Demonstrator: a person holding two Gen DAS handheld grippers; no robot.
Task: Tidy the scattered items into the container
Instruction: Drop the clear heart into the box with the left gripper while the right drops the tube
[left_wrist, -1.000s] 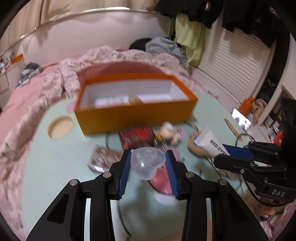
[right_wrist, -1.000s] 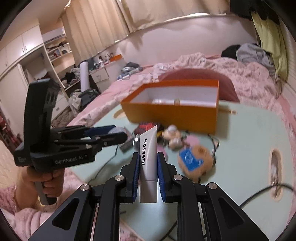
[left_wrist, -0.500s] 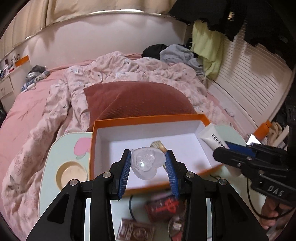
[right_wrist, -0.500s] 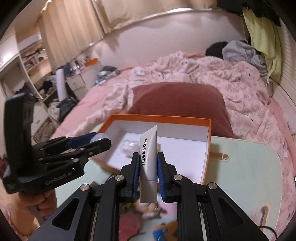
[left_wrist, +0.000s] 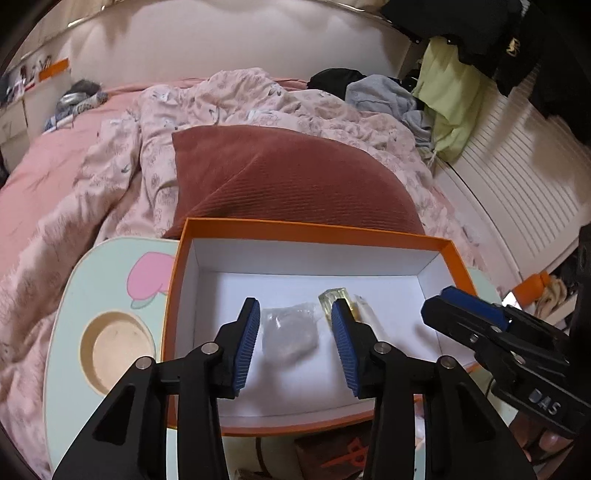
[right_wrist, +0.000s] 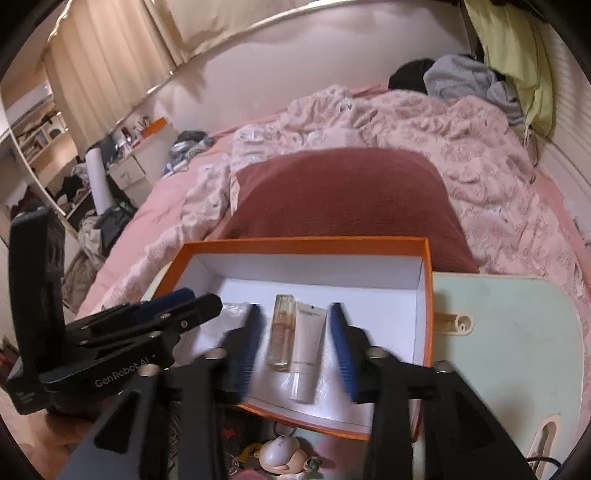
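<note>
Both grippers hang over the orange box (left_wrist: 177, 295) with jaws spread wide and nothing between them. Under the left gripper (left_wrist: 295, 343) a clear plastic piece (left_wrist: 290, 334) lies on the box floor; under the right gripper (right_wrist: 295, 347) a white tube (right_wrist: 306, 347) lies just beside a small glass bottle (right_wrist: 282, 336). Withdraw each gripper straight up, clear of the box walls, before reaching for the figurine (right_wrist: 282, 456) near the front wall on the tray table (right_wrist: 517, 350).
</note>
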